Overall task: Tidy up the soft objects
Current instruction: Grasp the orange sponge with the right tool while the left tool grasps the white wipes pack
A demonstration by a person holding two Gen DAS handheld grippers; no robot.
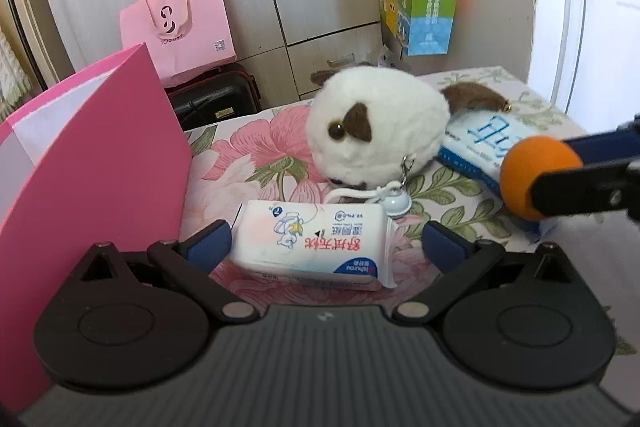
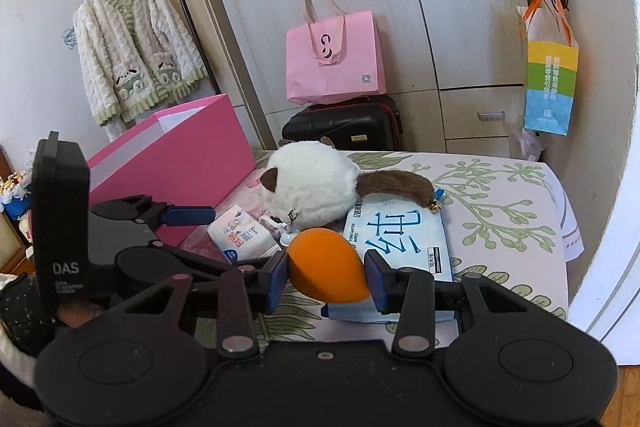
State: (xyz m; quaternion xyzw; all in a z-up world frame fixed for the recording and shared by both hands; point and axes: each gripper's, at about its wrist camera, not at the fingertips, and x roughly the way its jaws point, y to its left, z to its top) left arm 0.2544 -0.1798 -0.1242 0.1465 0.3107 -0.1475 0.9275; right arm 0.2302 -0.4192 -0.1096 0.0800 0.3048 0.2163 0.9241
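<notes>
Soft things lie on the flower-printed bed, beside an open pink box at the far left. Next to the box, the left tool is spread wide around a small white tissue pack, its blue pads flanking the pack without a firm grip. Behind it sits a white-and-brown plush toy with a bell charm. Further right, a blue wet-wipes pack lies flat under the toy's tail. Above it, the right tool clamps an orange teardrop sponge between its pads.
</notes>
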